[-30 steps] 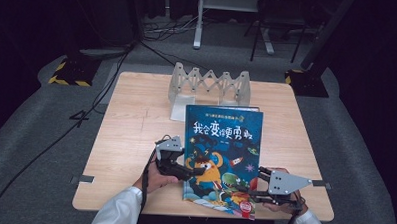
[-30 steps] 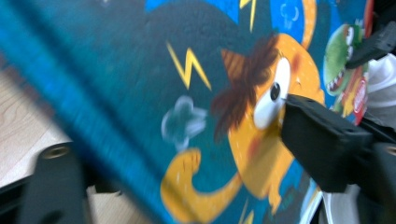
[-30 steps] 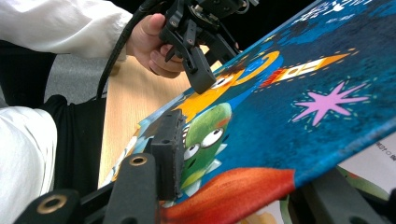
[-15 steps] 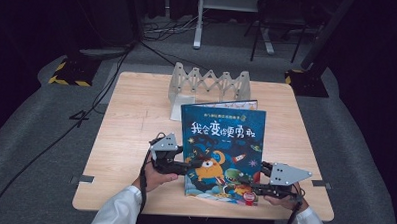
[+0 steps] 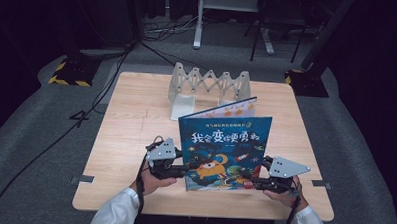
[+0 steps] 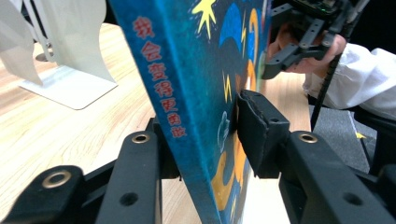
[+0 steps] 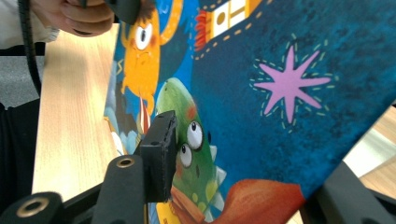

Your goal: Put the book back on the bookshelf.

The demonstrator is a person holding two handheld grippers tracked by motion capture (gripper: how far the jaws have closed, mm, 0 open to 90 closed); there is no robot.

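Two hand-held grippers work one picture book [image 5: 224, 147] here, and what has changed is the book's attitude: a second ago it lay nearly flat near the front edge of the worktop [image 5: 130, 134], and now I see it tipped up almost upright, front cover facing me, its lower edge close to the worktop near that same front edge.

My left hand-held gripper [image 5: 180, 169] has just been closing on the spine side. Through the left gripper view the spine [image 6: 164, 102] sits between the jaws with the right-hand pad [image 6: 256, 130] against the cover, so I read it as narrow and clamped on the book.

My right hand-held gripper [image 5: 262, 183] has just been opening a little. Its own view shows one pad [image 7: 159, 154] against the cover near the lower corner, while the far jaw sits behind the book. I cannot tell whether it grips or merely supports.

Behind the book, by the far edge, the white accordion rack [image 5: 210, 85] waits with a bookend plate [image 5: 182, 107] beside it.

I judge this as the lift stage of shelving: the book is now standing, so the next move likely calls for carrying it toward a rack slot. With the right grip easing, the risk is the book pivoting about the left jaws.
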